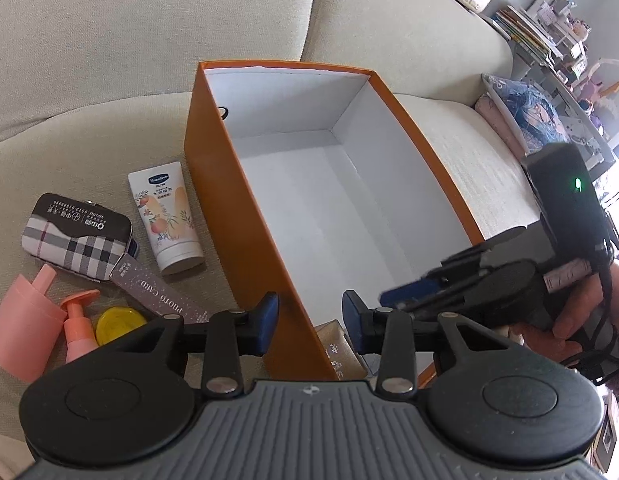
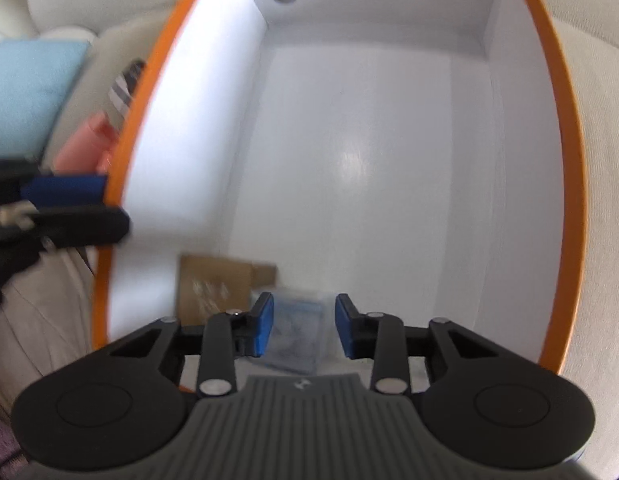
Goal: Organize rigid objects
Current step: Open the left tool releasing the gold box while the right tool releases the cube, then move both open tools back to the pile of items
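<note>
Left gripper [image 1: 310,322] jaws straddle orange box [image 1: 245,216] wall.

One orange box [image 1: 245,208] sits on the sofa, with two flat packets inside: a brown one [image 2: 213,288] and a bluish one [image 2: 297,332]. Outside lie one lotion tube [image 1: 169,220], one checked pouch [image 1: 77,236], one card box [image 1: 157,292], two pink bottles [image 1: 23,320] and one yellow lid [image 1: 119,322].

blurred bluish packet [image 2: 295,336], perhaps plastic, tan packet [image 1: 341,350] half hidden
</note>
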Available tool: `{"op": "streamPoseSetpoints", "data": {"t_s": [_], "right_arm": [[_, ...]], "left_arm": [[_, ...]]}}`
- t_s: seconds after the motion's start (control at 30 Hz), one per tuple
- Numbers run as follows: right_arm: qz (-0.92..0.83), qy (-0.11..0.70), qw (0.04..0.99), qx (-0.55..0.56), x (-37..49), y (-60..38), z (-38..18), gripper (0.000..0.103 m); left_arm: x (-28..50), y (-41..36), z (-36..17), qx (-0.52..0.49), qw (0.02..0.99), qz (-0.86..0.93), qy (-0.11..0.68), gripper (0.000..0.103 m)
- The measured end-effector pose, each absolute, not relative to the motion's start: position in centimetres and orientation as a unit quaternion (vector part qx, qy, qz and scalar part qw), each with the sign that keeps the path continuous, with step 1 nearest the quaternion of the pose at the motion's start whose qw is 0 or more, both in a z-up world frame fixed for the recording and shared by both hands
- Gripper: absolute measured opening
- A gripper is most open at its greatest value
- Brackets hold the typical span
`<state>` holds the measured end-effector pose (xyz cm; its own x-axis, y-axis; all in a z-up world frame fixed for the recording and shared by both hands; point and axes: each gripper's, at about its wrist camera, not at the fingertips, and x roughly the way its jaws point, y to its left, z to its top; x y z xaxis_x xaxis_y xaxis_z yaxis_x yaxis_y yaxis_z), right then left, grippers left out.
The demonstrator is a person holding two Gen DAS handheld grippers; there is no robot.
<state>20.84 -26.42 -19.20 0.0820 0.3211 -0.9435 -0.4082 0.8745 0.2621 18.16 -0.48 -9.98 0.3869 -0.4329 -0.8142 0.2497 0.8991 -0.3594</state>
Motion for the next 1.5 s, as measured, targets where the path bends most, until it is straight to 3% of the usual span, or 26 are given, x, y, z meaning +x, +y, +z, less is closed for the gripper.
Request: {"op": "streamPoseSetpoints", "data": {"t_s": [0.2,0.67,1.0,1.2,1.5], "right_arm": [[0.251,0.617,0.746,0.015,22.8,-24.8,-19.7,0.036],[0.248,0.626,0.739,-0.028,22.0,-22.3,-19.7,0.033],[0.23,0.49,0.841,0.012,18.0,-21.8,-11.9,0.033],[0.273,0.431,0.86,0.034,14.8,-18.7,-8.9,0.033],[0.314,0.456,0.832,-0.035,11.8,-11.0,-13.1,0.033]], "left_arm": [[17.3,0.4,-10.0,-0.104,0.831,-0.194,0.511,0.043],[15.9,2.4,-8.8,-0.12,0.844,-0.172,0.493,0.043],[13.7,7.5,-6.9,-0.149,0.862,-0.135,0.464,0.043],[12.9,11.5,-7.8,-0.175,0.85,-0.104,0.487,0.043],[11.6,13.1,-9.4,-0.122,0.844,-0.087,0.515,0.043]]}}
